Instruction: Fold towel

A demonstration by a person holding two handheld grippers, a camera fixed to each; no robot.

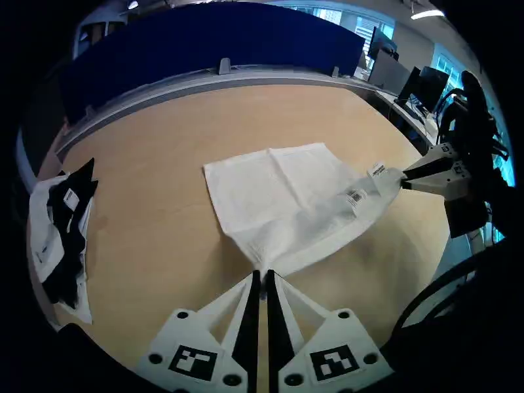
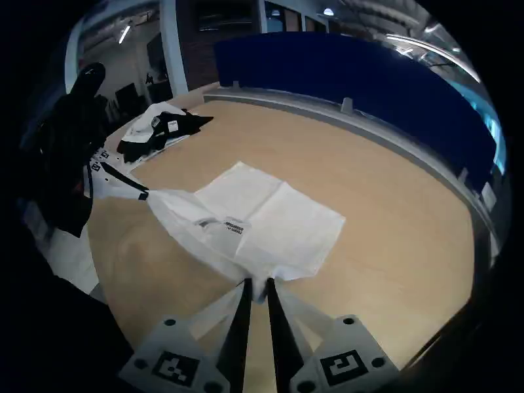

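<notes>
A white towel lies on the wooden table, its far part flat and its near edge lifted and stretched between the two grippers. In the left gripper view, my left gripper is shut on one near corner. Off to the right, my right gripper pinches the other corner beside two small labels. From the right gripper view, my right gripper is shut on its corner of the towel, and the left gripper holds the far end at the left.
A pile of black and white cloths sits at the table's left edge, also seen as the pile. A blue partition runs along the back. Monitors stand beyond the right side. A person in dark clothes stands by the table.
</notes>
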